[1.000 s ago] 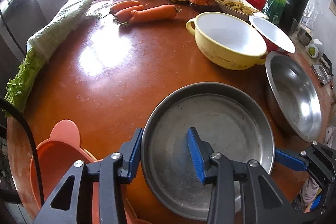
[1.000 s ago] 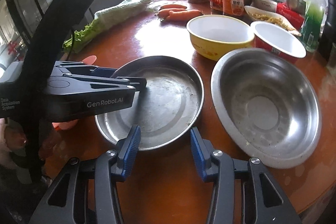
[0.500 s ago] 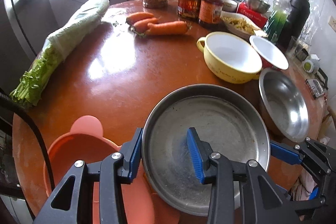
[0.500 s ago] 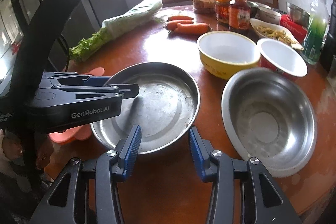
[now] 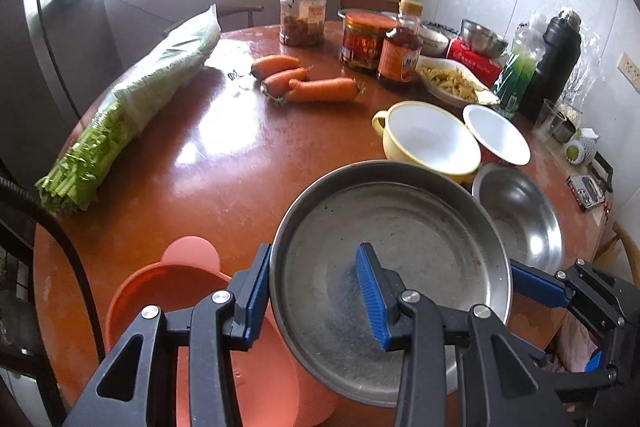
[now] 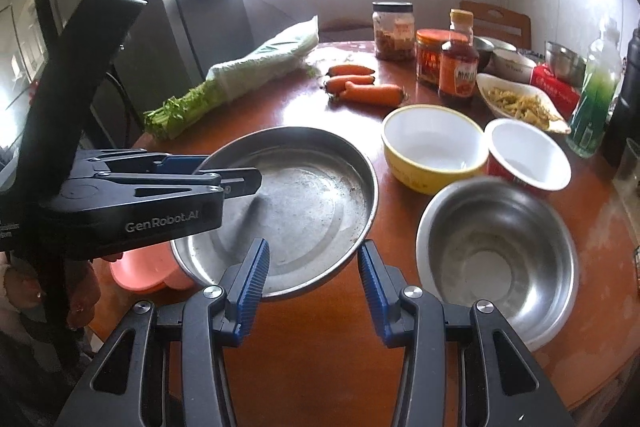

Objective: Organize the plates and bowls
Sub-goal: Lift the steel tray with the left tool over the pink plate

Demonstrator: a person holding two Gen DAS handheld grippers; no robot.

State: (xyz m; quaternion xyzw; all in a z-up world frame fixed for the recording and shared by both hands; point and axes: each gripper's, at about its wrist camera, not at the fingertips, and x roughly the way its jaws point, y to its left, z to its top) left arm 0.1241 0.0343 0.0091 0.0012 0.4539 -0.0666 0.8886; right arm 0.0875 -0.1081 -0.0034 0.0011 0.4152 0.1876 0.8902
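My left gripper (image 5: 316,291) is shut on the near left rim of a round steel plate (image 5: 420,239) and holds it lifted and tilted above the table. The plate (image 6: 312,203) and left gripper (image 6: 224,173) also show in the right wrist view. An orange plastic bowl (image 5: 168,291) sits under the plate's left side. My right gripper (image 6: 312,279) is open and empty, just in front of the plate's near edge. A deep steel bowl (image 6: 496,259), a yellow bowl (image 6: 432,147) and a red-and-white bowl (image 6: 528,155) stand to the right.
On the round wooden table (image 5: 208,163) lie bagged celery (image 5: 132,107) and carrots (image 5: 312,87). Jars and a sauce bottle (image 5: 400,47), a dish of food (image 5: 452,83), a green bottle (image 5: 516,75) and a black flask (image 5: 556,59) stand at the back right.
My left gripper has lifted the steel plate off the table and drawn it back over the orange bowl. Both cameras have risen and pulled back; the right gripper stays open.
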